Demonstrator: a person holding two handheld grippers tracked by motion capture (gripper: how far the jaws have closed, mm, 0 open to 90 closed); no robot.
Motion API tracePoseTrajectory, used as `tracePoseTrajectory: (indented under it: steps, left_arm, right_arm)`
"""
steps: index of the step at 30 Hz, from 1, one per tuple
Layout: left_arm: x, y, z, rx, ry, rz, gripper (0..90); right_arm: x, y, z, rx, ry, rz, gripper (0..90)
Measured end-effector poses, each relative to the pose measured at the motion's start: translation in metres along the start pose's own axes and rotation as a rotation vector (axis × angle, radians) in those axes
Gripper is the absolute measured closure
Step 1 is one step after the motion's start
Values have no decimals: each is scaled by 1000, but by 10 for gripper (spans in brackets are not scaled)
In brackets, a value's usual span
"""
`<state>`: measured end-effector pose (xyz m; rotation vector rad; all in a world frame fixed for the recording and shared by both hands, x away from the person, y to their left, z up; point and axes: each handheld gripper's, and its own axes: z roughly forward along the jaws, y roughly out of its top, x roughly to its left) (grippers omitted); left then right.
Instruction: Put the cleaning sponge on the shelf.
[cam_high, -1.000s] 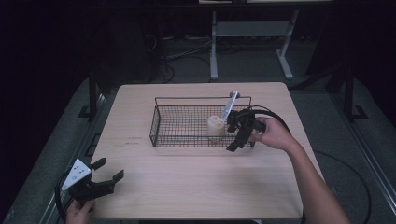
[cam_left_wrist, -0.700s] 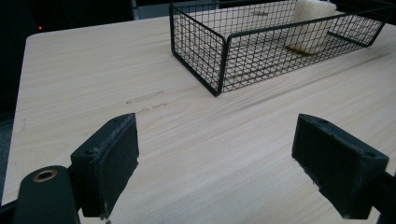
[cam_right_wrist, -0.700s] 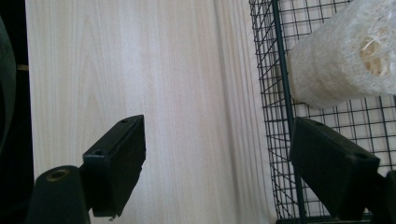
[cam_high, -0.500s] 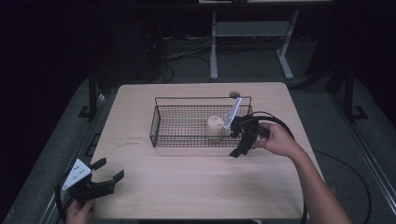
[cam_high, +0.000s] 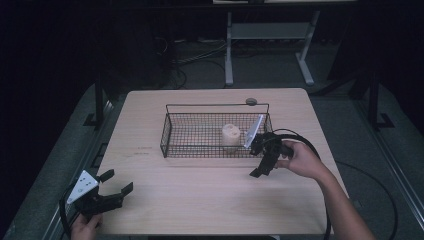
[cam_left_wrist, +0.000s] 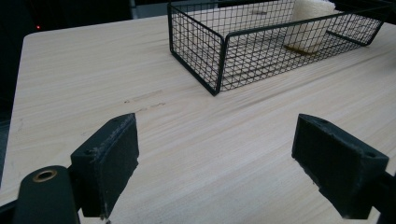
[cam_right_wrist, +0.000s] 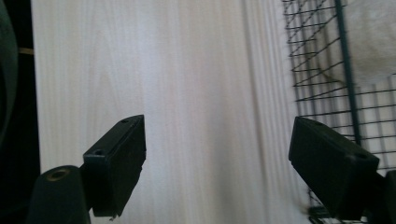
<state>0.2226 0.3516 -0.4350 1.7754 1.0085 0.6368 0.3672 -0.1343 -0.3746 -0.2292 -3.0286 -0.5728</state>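
A black wire basket (cam_high: 200, 148) stands in the middle of the wooden table (cam_high: 200, 200). A cream, roll-shaped object (cam_high: 230, 135) sits upright inside its right half, also seen as the cream object (cam_left_wrist: 310, 28) in the left gripper view. My right gripper (cam_high: 260, 169) is held just outside the basket's front right corner, pointing down at the table. It is open, and the right gripper (cam_right_wrist: 219, 168) has only bare wood between its jaws. My left gripper (cam_high: 117, 182) rests open at the table's front left corner, aimed toward the basket (cam_left_wrist: 219, 51).
A small grey round thing (cam_high: 251, 101) lies on the table behind the basket's back rim. A metal stand (cam_high: 265, 35) and cables are on the dark floor beyond the table. Bare wood stretches between the two grippers.
My right gripper has drawn back from over the basket's right end toward the near side and lower, with nothing in it. The cream object stayed in the basket. The left gripper has not moved.
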Motion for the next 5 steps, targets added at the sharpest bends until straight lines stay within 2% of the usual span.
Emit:
tracePoseTrajectory:
  steps: [3,5]
  left_arm:
    - [0,0,1,0,-1,-2,139]
    - [-1,0,1,1,-4,2,139]
  right_arm:
    - [5,-3,4,12,-9,-5,186]
    - [8,-5,5,0,-3,-10,186]
